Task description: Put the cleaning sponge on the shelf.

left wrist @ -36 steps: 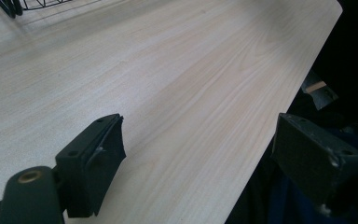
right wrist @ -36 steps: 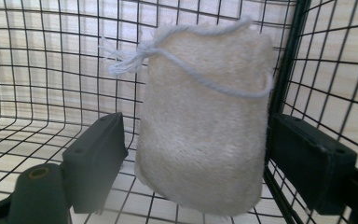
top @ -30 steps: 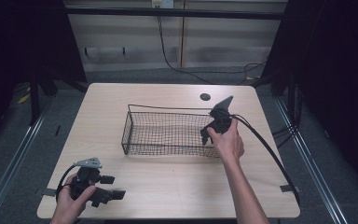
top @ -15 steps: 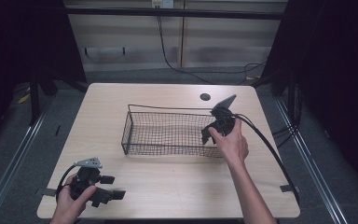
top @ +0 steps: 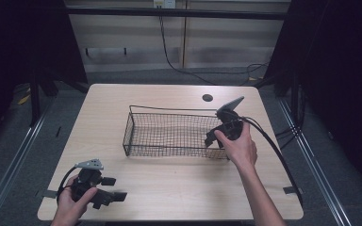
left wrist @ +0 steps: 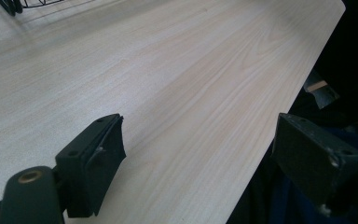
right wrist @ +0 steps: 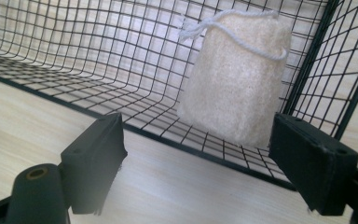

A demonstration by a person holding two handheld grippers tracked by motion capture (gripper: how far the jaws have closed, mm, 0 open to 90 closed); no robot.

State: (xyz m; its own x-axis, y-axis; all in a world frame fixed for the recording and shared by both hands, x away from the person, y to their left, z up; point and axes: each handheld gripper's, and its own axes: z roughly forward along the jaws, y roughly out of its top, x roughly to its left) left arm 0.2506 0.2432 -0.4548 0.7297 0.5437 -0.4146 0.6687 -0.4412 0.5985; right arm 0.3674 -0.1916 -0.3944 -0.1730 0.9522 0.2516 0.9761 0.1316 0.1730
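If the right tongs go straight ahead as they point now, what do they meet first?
Probably the wire basket wall, with the pale loofah pouch just behind it; depth is uncertain.

A cream, fuzzy-textured loofah pad [right wrist: 237, 77] with a white cord loop sits inside the black wire-mesh basket [top: 169, 134], whose grid pattern shows pale wood through it. The light, wood-grained desk [top: 169, 188] is streaked beige. Both grippers are matte black.
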